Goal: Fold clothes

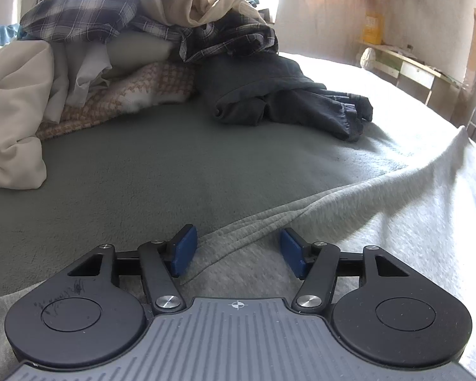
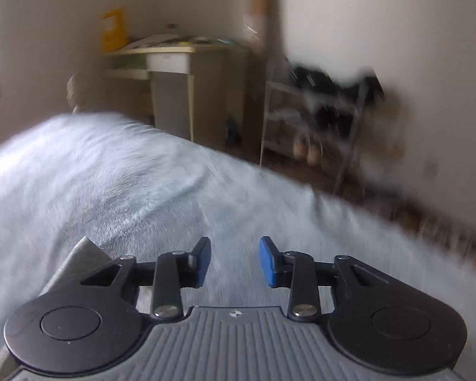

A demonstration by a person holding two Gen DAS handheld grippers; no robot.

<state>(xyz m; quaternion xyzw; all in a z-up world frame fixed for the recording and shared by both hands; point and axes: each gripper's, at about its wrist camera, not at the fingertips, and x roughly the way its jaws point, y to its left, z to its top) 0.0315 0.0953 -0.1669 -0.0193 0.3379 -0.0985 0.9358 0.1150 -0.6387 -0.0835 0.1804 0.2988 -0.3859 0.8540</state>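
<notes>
The left hand-held gripper [image 1: 234, 250] tilts downward with its jaws parted — the blue pads [image 1: 183, 250] stand well apart, pressing on nothing. The right hand-held gripper [image 2: 234, 262] also points downward, its jaws apart too, a little narrower than the left's — its blue pads [image 2: 269, 262] close on nothing. Its view is smeared with blur.

Landmark: bed [image 1: 181, 165]. A heap of clothes [image 1: 117, 31] sits on its far left part; trousers [image 1: 288, 98] lie on the bed at the heap's right, touching it. A towel [image 1: 380, 222] lies spread over the bed's near right part, its hem running under the left gripper [image 1: 238, 250], between the parted jaws. Beyond the bed's right edge stands a desk [image 2: 174, 73]; right of the desk, a rack [image 2: 317, 111] against the wall.
</notes>
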